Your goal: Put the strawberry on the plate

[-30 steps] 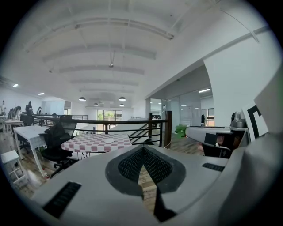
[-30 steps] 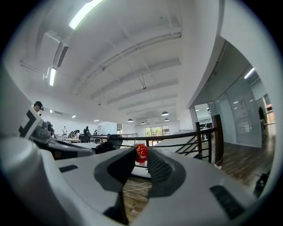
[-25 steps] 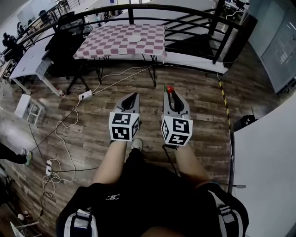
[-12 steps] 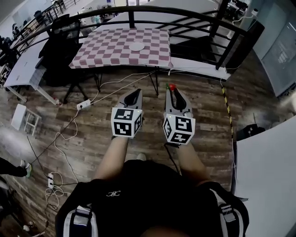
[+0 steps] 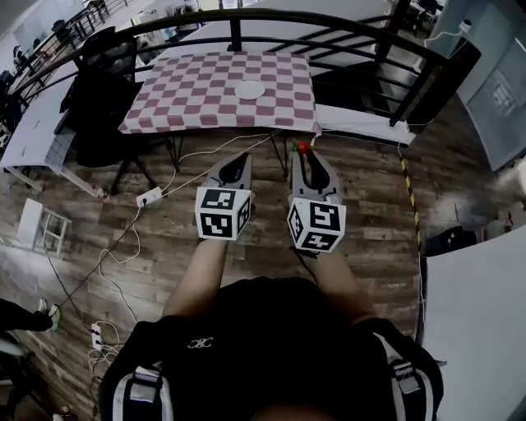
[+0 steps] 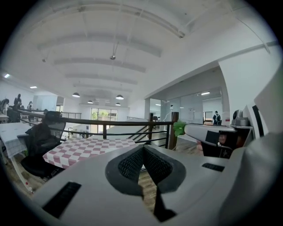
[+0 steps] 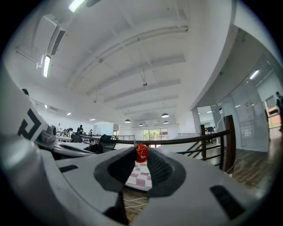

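A small red strawberry (image 7: 141, 152) with a green leaf sits pinched between the tips of my right gripper (image 7: 142, 155). In the head view the strawberry (image 5: 304, 147) shows at the front of the right gripper (image 5: 302, 154), over the wooden floor just short of the table. A white plate (image 5: 249, 90) lies on the table with the red-and-white checked cloth (image 5: 205, 99); the plate (image 7: 144, 169) also shows past the right jaws. My left gripper (image 5: 238, 159) is level beside the right one, its jaws together with nothing in them (image 6: 143, 148).
A black curved railing (image 5: 246, 16) runs behind the table. A black chair (image 5: 99, 90) stands at the table's left. Cables and a power strip (image 5: 149, 196) lie on the floor at the left. A white surface (image 5: 481, 329) fills the right edge.
The person has walked toward the checked table, which now lies closer to both grippers. The strawberry stays gripped in the right gripper.
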The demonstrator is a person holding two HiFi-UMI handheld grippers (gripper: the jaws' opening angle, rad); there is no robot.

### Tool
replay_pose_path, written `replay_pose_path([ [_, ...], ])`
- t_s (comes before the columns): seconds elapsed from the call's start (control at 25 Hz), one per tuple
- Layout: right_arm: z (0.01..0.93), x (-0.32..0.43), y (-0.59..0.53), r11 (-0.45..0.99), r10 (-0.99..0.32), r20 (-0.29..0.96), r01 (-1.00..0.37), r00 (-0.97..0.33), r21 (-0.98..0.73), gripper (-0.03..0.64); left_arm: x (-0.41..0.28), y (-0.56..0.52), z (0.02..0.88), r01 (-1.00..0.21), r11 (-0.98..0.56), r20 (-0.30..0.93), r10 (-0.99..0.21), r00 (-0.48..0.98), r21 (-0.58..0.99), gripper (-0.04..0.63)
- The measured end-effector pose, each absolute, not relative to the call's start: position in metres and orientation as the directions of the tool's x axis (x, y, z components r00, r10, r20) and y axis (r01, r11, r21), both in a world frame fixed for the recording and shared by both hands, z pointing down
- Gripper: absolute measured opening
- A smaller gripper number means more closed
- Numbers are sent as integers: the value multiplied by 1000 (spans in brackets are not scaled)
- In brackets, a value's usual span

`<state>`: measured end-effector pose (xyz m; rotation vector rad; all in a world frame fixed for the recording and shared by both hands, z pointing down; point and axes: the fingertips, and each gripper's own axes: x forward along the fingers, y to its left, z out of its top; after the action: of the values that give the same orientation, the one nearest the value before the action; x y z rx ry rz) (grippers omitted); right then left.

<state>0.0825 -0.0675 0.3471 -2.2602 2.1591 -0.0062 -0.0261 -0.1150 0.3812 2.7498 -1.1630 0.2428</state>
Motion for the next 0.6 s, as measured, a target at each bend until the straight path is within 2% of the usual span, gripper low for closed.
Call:
replay_pose_path([
  [0.6,373,106,-197,32,-999,9,-999,-32,-24,91,-14,-228,413,-780,-621,253,-745,618,75,-2],
])
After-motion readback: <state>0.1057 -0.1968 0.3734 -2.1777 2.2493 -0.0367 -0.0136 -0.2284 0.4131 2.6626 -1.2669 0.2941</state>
